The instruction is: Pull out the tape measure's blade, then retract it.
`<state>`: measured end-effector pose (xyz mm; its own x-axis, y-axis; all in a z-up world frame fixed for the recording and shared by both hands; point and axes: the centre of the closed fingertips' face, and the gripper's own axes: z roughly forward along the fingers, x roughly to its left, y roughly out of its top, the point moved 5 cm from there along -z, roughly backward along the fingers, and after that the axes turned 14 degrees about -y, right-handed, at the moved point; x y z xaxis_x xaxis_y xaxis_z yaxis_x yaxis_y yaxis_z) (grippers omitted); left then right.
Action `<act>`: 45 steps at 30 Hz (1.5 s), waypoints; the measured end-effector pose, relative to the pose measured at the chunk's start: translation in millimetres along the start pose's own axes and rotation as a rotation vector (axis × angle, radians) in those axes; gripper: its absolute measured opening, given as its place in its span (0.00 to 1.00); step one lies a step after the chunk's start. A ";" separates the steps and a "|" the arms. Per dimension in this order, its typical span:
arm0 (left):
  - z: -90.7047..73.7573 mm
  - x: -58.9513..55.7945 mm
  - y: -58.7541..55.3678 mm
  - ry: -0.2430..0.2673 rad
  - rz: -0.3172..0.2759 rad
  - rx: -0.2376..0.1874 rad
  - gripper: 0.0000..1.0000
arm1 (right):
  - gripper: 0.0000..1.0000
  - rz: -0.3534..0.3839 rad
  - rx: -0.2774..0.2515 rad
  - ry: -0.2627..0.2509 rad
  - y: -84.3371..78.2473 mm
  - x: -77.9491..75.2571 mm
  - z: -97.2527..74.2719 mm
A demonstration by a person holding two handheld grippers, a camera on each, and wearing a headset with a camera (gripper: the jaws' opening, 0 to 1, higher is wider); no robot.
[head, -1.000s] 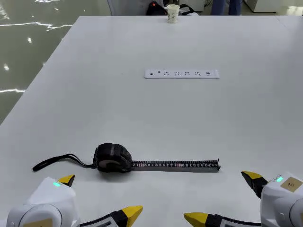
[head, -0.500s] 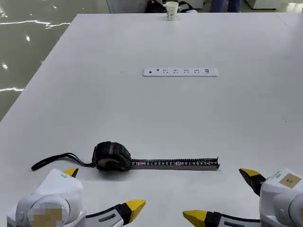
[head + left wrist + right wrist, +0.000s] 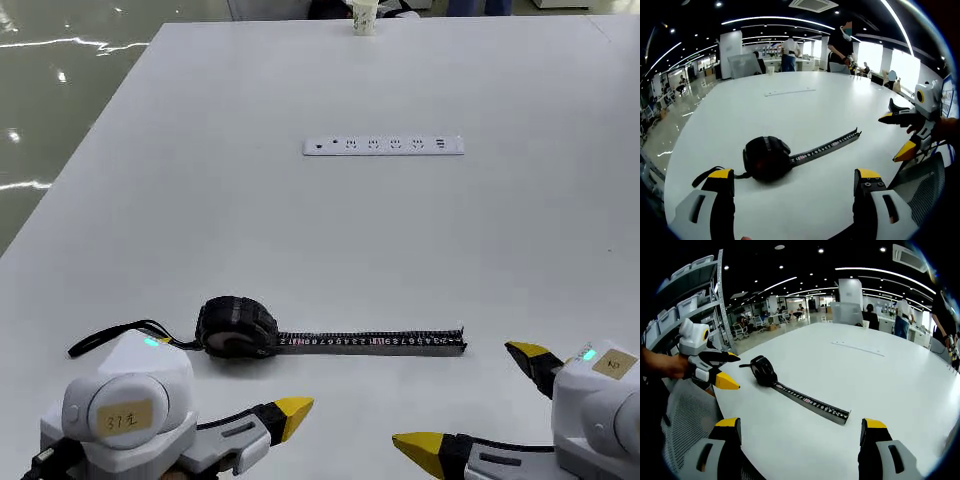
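A black tape measure (image 3: 237,327) lies on the white table (image 3: 300,230), near the front. Its blade (image 3: 372,341) is pulled out to the right and rests flat, and a black strap (image 3: 108,338) trails off to the left. My left gripper (image 3: 228,375) is open just in front of the case, not touching it. My right gripper (image 3: 468,398) is open in front of the blade's end, also apart from it. In the left gripper view the case (image 3: 766,157) sits between and beyond the open jaws. In the right gripper view the blade (image 3: 810,401) runs toward the case (image 3: 763,371).
A white power strip (image 3: 384,146) lies mid-table and a paper cup (image 3: 364,17) stands at the far edge. The table's left edge drops to a glossy floor. People stand beyond the table's far end in both gripper views.
My left gripper has come forward toward the tape measure's case. The tape measure and its blade lie as before. The right gripper has barely moved.
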<state>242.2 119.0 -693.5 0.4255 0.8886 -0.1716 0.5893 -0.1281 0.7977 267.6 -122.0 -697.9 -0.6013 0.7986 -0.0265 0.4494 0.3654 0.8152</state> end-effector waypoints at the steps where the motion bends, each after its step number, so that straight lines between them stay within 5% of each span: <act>1: 1.2 0.5 1.1 0.002 0.003 -0.001 0.97 | 0.99 -0.008 0.002 0.000 -0.5 -1.5 1.0; 19: 19.4 16.4 1.4 0.041 -0.071 0.015 0.93 | 0.90 -0.094 0.043 0.058 -8.7 -17.5 18.1; 45: 44.0 37.1 6.2 0.153 -0.151 0.016 0.83 | 0.57 -0.238 0.054 0.149 -10.3 -46.3 42.1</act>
<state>291.9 131.8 -720.4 0.2230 0.9547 -0.1971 0.6499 0.0052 0.7600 318.6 -142.7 -729.4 -0.7829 0.6096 -0.1242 0.3166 0.5622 0.7640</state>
